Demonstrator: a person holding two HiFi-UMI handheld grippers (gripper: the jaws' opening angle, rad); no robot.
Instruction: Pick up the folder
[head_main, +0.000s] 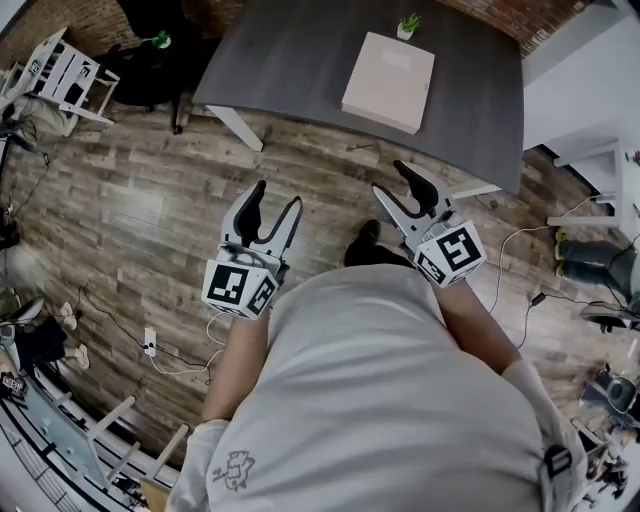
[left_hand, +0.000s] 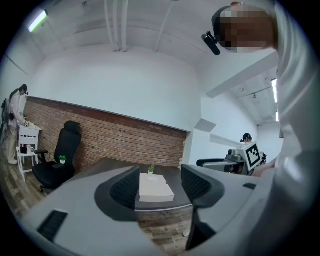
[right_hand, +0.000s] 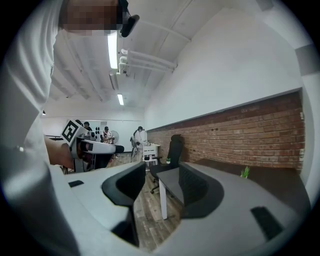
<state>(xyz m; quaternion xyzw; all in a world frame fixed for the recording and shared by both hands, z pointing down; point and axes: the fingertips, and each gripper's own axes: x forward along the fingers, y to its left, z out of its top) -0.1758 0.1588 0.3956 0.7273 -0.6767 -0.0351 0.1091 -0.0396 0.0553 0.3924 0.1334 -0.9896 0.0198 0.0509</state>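
Observation:
A pale, flat, box-like folder (head_main: 388, 80) lies on the dark grey table (head_main: 290, 60), near its front edge. Both grippers hang over the wooden floor, short of the table and apart from the folder. My left gripper (head_main: 278, 196) stands open with nothing between its jaws. In the left gripper view the folder (left_hand: 155, 187) shows far off between the open jaws of that gripper (left_hand: 161, 200). My right gripper (head_main: 391, 179) is also open and empty. In the right gripper view its jaws (right_hand: 161, 189) frame the table's corner (right_hand: 170, 181), and the folder is out of sight.
A small potted plant (head_main: 408, 24) stands on the table behind the folder. A black office chair (head_main: 150, 50) and a white rack (head_main: 62, 75) are at the far left. Cables and a socket strip (head_main: 150, 342) lie on the floor. People stand in the background (right_hand: 141, 136).

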